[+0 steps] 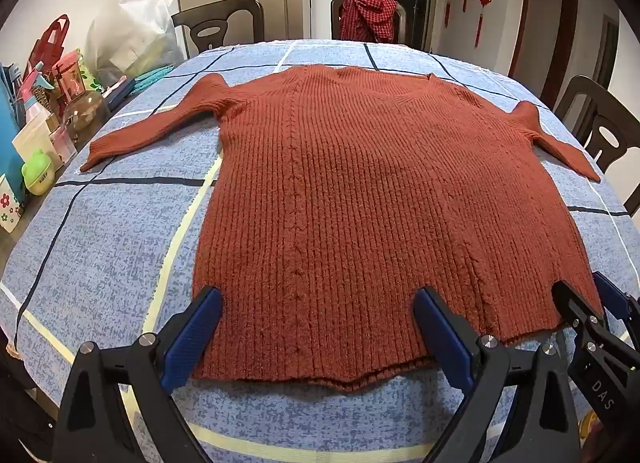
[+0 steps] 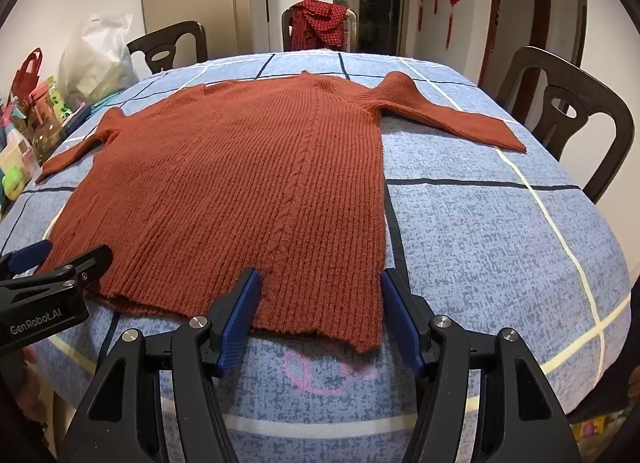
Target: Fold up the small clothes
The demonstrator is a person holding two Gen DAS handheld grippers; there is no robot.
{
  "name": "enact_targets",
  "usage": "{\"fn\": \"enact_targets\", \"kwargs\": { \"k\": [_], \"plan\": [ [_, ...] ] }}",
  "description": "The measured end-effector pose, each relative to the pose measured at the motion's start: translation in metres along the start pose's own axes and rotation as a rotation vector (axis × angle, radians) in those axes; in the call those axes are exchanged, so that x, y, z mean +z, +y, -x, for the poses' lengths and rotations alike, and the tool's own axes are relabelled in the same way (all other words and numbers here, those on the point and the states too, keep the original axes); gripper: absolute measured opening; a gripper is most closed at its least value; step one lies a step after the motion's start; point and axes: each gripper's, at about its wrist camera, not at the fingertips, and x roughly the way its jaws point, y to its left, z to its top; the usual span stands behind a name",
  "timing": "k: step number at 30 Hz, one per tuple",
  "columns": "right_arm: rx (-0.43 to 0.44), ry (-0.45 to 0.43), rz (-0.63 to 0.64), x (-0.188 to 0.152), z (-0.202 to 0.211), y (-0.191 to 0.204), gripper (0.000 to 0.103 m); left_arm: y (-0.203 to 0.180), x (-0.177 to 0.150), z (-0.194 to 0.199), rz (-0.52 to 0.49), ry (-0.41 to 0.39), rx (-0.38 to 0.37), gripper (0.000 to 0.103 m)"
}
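Observation:
A rust-red ribbed knit sweater [image 1: 360, 191] lies flat on the blue checked cloth, hem toward me, both sleeves spread out to the sides; it also shows in the right wrist view [image 2: 240, 183]. My left gripper [image 1: 318, 303] is open, its blue pads straddling the left part of the hem. My right gripper [image 2: 318, 287] is open, straddling the hem's right corner. The right gripper shows at the right edge of the left wrist view [image 1: 592, 303]. The left gripper shows at the left edge of the right wrist view [image 2: 60, 259].
The table's blue cloth [image 1: 112, 247] has dark and pale stripes. Bags, bottles and boxes [image 1: 44, 111] crowd the left edge. Dark chairs [image 2: 560, 115] ring the table; one at the far side holds a red checked garment [image 1: 368, 15].

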Motion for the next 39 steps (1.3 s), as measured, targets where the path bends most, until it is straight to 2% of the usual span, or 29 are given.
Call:
{"fn": "enact_targets", "kwargs": {
  "k": [39],
  "plan": [
    [-0.003, -0.020, -0.019, -0.0013, 0.0022, -0.0003, 0.062, -0.0015, -0.0029, 0.0032, 0.007, -0.037, 0.019, 0.100]
  ]
}}
